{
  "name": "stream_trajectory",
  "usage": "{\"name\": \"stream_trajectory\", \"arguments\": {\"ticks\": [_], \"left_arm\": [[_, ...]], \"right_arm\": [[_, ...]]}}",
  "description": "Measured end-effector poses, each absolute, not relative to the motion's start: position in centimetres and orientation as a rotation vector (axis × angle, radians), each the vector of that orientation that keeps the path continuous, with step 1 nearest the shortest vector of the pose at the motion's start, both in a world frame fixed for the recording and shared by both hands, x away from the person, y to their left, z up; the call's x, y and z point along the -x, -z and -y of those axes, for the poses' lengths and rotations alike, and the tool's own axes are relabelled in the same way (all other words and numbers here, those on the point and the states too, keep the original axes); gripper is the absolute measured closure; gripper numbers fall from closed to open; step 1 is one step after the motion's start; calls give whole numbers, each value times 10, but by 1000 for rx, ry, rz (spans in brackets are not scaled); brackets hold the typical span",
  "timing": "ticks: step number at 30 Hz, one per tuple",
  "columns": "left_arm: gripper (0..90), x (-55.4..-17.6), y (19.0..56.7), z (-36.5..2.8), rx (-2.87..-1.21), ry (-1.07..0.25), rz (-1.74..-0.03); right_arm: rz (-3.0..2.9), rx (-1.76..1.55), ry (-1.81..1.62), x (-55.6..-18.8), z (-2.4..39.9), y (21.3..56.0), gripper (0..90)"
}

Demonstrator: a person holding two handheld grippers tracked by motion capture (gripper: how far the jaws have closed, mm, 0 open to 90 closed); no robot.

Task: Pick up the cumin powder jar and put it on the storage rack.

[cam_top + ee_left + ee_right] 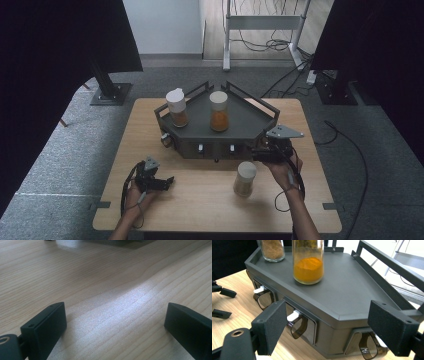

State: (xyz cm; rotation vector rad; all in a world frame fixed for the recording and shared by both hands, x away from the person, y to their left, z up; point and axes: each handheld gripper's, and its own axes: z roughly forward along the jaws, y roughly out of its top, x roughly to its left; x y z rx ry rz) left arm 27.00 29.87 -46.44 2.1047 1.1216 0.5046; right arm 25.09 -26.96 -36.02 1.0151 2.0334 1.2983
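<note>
A dark grey rack (250, 120) stands at the back middle of the wooden table (200, 200). On its top are a jar of brown spice (177, 107) and a jar of orange powder (219, 112). A third jar (245, 179), white-capped with pale contents, stands on the table in front of the rack. My right gripper (257, 152) hovers at the rack's front right corner, just behind that jar, and is open. In the right gripper view its jaws (329, 310) frame the rack (352, 290), with the orange jar (308, 265) and brown jar (272, 250) beyond. My left gripper (169, 181) rests open on the table at front left, with bare wood between its jaws (116, 312).
The rack's front face holds small drawers with white tabs and smoky handles (298, 322). A raised rail (387, 262) runs along the rack's back edges. Beyond the table are a metal stand base (110, 92), a desk frame (262, 22) and floor cables (290, 75).
</note>
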Motion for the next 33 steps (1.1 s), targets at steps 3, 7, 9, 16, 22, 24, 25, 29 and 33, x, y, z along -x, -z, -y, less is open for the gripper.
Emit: {"name": "stream_trajectory", "arguments": {"ticks": [3,7,9,16,22,24,25,29,33], "left_arm": [[38,-270,464,-299,-2105,-505,-1121],[38,-270,465,-299,-2104,-505,-1121],[38,-270,465,-299,-2104,-505,-1121],[38,-270,465,-299,-2104,-506,-1121],[38,-270,465,-299,-2104,-506,-1121],[38,-270,465,-299,-2104,-506,-1121],[38,-270,465,-299,-2104,-505,-1121],[38,-270,465,-299,-2104,-506,-1121],[38,-270,465,-298,-2103,-506,-1123]], "right_arm": [[-2024,-1024,-1302,-249,274,364,152],[-2014,-1032,-1298,-246,277,370,152],[-2008,-1043,-1300,-244,279,374,152],[-1996,-1073,-1289,-239,286,385,150],[-1999,-1092,-1278,-236,289,393,150],[-1999,-1091,-1275,-235,290,396,150],[-1998,-1093,-1272,-234,290,397,150],[-1994,-1094,-1267,-232,292,401,150],[-1990,-1093,-1260,-229,294,405,150]]}}
